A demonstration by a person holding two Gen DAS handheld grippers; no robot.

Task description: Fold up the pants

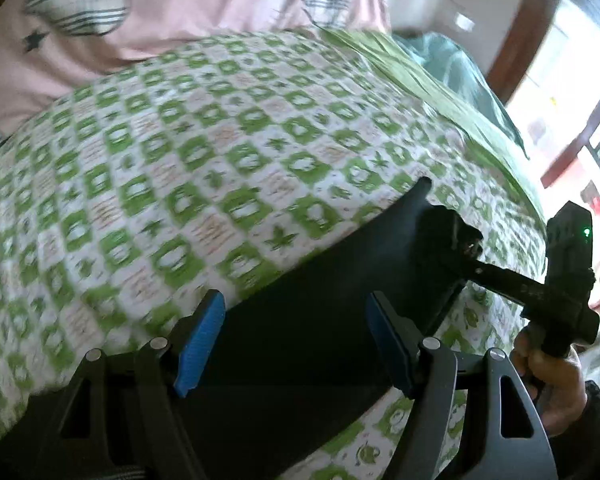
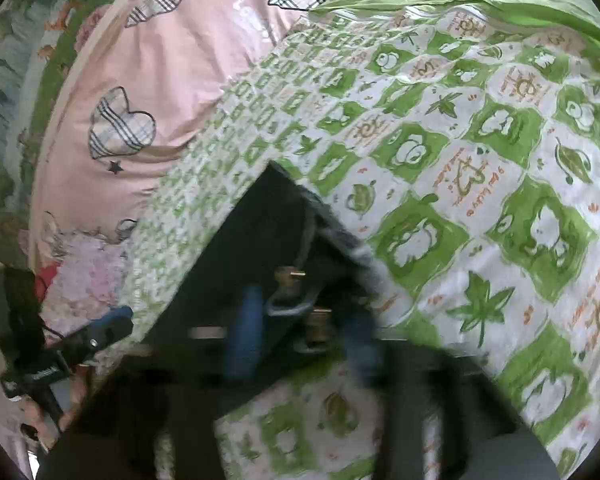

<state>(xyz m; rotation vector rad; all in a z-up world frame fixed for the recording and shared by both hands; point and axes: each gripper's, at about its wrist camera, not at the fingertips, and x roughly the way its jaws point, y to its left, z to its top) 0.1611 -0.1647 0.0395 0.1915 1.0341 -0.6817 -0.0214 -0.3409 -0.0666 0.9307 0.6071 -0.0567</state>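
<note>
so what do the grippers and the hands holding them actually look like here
Left gripper: black metal linkage arms with cut-out slots and silver pivot pins, ending in blue ribbed pads. The right gripper is a black handheld unit with a green status light, held by a bare hand with a dark sleeve. In the right wrist view its own fingers are blurred, blue over black.

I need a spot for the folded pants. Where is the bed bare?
Bare green checked quilt lies beyond the black pants, up to the pink sheet. More lies right of the pants. The near edge is crowded by the left claw and right claw.
</note>
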